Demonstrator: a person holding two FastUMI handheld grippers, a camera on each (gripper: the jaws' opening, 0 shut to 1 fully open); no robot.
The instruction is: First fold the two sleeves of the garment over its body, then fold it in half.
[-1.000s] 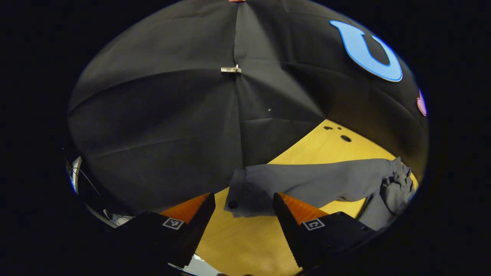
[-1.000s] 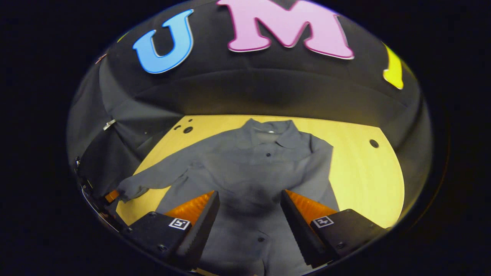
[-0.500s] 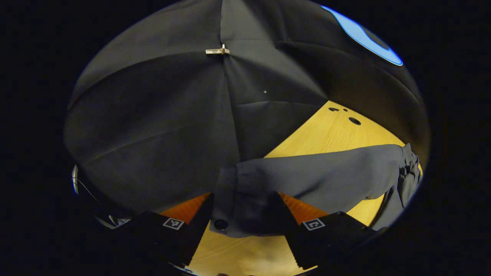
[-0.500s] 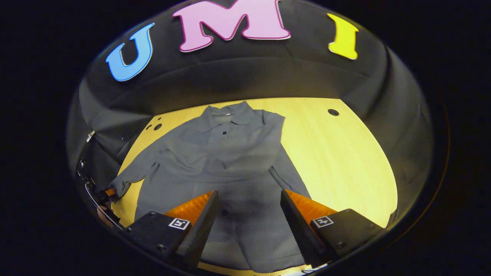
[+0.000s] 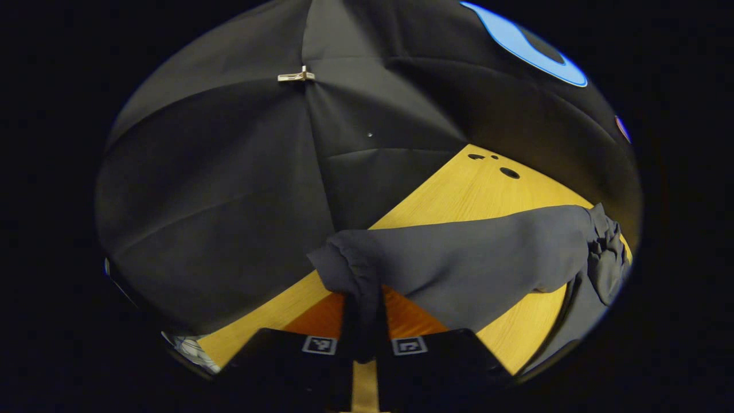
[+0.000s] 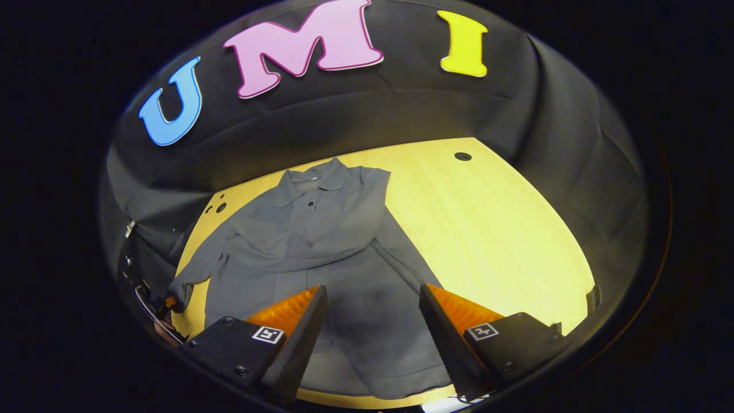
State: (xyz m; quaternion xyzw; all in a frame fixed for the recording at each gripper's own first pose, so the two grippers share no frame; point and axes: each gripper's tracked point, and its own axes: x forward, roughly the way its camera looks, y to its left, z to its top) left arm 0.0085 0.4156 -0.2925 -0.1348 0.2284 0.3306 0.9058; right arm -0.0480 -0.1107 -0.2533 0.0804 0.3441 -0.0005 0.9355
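Garment (image 6: 321, 246) sleeve cuff (image 5: 358, 275) is pinched by the closed left gripper (image 5: 362, 344); thin cloth could slip out mid-fold. Right gripper (image 6: 373, 321) is held wide.

Each handheld gripper, left gripper (image 5: 363, 344) and right gripper (image 6: 373, 338), has two wedge-shaped fingers on black blocks. Every block carries a small square black-and-white marker; the right's blocks show screws.

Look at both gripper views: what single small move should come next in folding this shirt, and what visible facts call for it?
Probably lift and carry the cuff across. The left gripper is shut on the sleeve cuff, while that sleeve lies stretched out from the shirt; the other sleeve already lies across the body. The right gripper hovers open.
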